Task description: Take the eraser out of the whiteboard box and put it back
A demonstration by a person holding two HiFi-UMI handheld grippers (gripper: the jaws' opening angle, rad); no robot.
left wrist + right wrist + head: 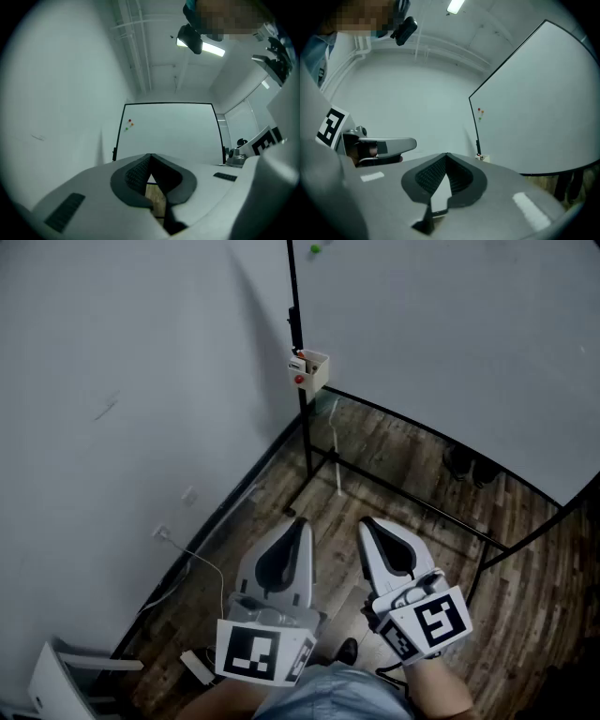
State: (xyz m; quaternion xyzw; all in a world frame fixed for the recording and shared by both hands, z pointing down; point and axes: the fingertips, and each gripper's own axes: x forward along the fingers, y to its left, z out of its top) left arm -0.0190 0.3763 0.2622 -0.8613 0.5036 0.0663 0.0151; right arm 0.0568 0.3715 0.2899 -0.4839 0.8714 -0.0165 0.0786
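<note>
Head view: left gripper and right gripper jaws closed, empty, well apart from whiteboard box

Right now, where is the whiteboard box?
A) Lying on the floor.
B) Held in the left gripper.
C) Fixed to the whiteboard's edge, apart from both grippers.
C: the whiteboard box hangs at the edge of the whiteboard, well ahead of the shut, empty left gripper and right gripper.
</note>
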